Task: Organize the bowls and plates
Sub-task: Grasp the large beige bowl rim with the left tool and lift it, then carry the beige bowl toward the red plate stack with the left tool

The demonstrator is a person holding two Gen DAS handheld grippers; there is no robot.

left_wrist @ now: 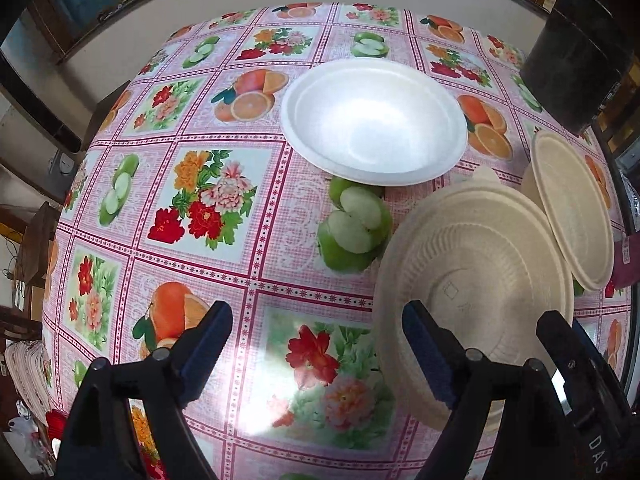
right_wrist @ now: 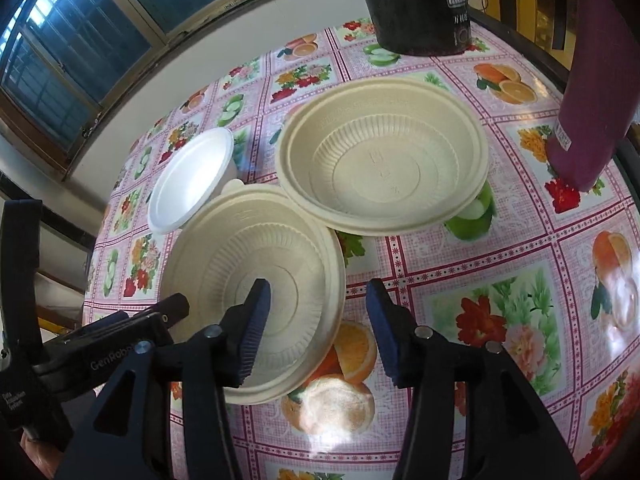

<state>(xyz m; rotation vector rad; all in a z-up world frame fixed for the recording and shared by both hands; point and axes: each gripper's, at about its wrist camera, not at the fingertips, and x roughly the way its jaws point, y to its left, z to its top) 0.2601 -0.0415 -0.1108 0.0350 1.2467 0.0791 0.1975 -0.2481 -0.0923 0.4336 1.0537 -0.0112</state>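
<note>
Table [right_wrist: 500, 248], flat, under a glossy pink checked oilcloth printed with fruit and flowers: one. It carries everything listed below.

Black cylindrical container [right_wrist: 416, 4]: one, at the far edge, well beyond the near beige bowl, which serves as landmark here.

Beige ribbed pulp bowls: two. The near beige bowl [right_wrist: 256, 280] sits upright in front of both tools; the far beige bowl [right_wrist: 384, 160] lies just behind and to the right of it, rims overlapping or touching, which one on top I cannot tell.

White smooth foam bowl [left_wrist: 374, 120]: one, behind and to the left of the near beige bowl, close to its rim.

Maroon object [right_wrist: 592, 80], possibly a sleeve or bottle: one, right of the far beige bowl.

Left gripper [left_wrist: 312, 360]: one, jaws wide apart, empty; its right finger is over the near beige bowl's left edge, the other over bare cloth.

Right gripper [right_wrist: 318, 332]: one, jaws partly apart, gripping nothing, straddling the near bowl's right rim.

Risks: light bowls may skate on slick oilcloth if a finger nudges the rim; lifting the near bowl could drag the far one where the rims meet; a hard pinch may crease pulp.
</note>
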